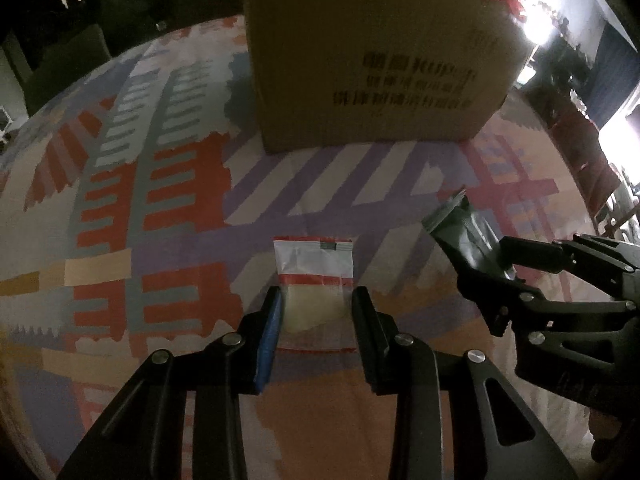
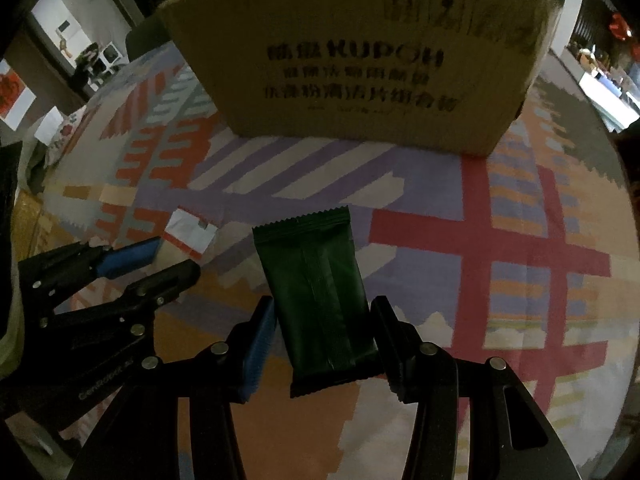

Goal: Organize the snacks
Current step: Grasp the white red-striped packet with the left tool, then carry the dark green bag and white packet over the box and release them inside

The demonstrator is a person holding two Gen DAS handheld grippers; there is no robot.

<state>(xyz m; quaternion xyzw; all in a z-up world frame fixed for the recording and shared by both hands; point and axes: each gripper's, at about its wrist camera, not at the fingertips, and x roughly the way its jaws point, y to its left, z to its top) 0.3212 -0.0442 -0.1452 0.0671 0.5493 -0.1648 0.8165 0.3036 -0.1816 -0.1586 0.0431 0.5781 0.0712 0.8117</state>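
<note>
Both grippers are loaded and sit just short of the cardboard box (image 1: 372, 56), which stands on the patterned tablecloth (image 1: 160, 184) with its printed side facing us. The left gripper (image 1: 316, 312) has its jaws clenched on a white packet (image 1: 314, 268) with red bands: the fingers bracket the pale lower half, and the top of the packet points toward the box. It looks raised a little off the cloth, though the dim light makes that hard to call for certain.

To its right, equally near the front of the box, the right gripper (image 2: 324, 332) grasps a dark green snack bar (image 2: 316, 292) by its long edges, the crimped end aimed at the box. From this camera the left gripper shows up on the far left, blue pad (image 2: 128, 260) against the white packet.

So the step in hand reads as pick-up done, carry about to begin: two snacks secured, both in front of the box and still outside it.

The next move calls for height. The box wall stands tall in both views and its opening is out of sight above the frame, so each packet has to rise over the near rim before any release. The white packet is thin and floppy, so a firm pinch matters on the way up.
</note>
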